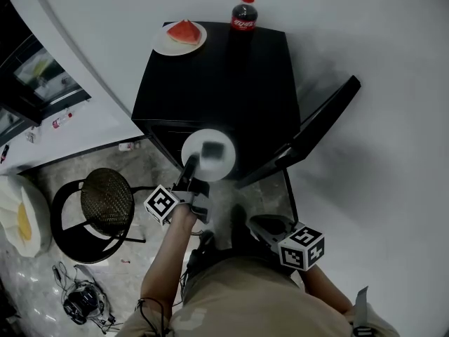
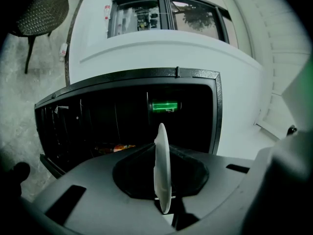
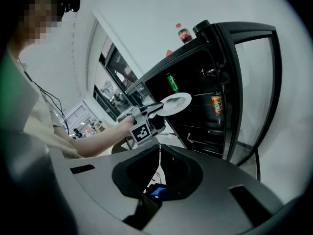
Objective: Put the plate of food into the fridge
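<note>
A white plate with a dark piece of food hangs level in front of the open black fridge. My left gripper is shut on its near rim. In the left gripper view the plate stands edge-on between the jaws, facing the dark fridge interior with a green can. The right gripper view shows the same plate at the fridge's upper shelf level. My right gripper is low by the person's body, shut and empty, with its jaws meeting in a thin seam.
The fridge door swings open to the right. On the fridge top stand a plate with a watermelon slice and a cola bottle. An orange can sits inside. A round chair stands left, with cables on the floor.
</note>
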Demonstrator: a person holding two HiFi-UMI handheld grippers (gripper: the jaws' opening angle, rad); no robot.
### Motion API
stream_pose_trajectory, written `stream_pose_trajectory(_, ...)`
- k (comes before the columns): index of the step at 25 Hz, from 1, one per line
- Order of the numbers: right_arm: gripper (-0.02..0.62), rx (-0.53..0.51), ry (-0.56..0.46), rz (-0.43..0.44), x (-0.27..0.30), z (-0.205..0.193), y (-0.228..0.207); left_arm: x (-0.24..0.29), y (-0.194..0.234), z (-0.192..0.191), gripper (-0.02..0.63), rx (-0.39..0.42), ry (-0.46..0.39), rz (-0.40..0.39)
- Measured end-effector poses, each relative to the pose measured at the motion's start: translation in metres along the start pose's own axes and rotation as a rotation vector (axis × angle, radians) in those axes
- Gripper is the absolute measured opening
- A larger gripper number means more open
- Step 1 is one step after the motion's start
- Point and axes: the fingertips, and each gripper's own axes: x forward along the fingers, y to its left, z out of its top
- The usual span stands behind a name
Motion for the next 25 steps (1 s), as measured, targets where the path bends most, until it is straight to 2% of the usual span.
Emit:
stream_pose_trajectory(7, 0.023, 0.002, 0.006, 0.006, 0.0, -0.001, -0.005, 0.008, 0.006, 0.001, 0.025, 0.004, -0.023, 0.0)
stream_pose_trajectory(10, 0.023, 0.002, 0.009, 0.007, 0.001, 0.0, -0.006, 0.011, 0.011, 0.003, 0.025, -0.026, -0.037, 0.007)
stream_pose_trajectory(15, 0.023, 0.009, 0.008, 0.001, 0.001, 0.0, -0.009, 0.019, 0.01, 0.008, 0.025, -0.011, -0.047, -0.006)
stream_pose_trajectory(18, 0.023, 0.01, 0.009, 0.0, 0.002, 0.0, -0.01, 0.023, 0.012, 0.007, 0.025, -0.046, -0.055, -0.005)
stream_pose_trajectory(25, 0.023, 0.013, 0.009, -0.002, 0.003, 0.001, -0.011, 0.03, 0.013, 0.01, 0.025, -0.066, -0.065, -0.017)
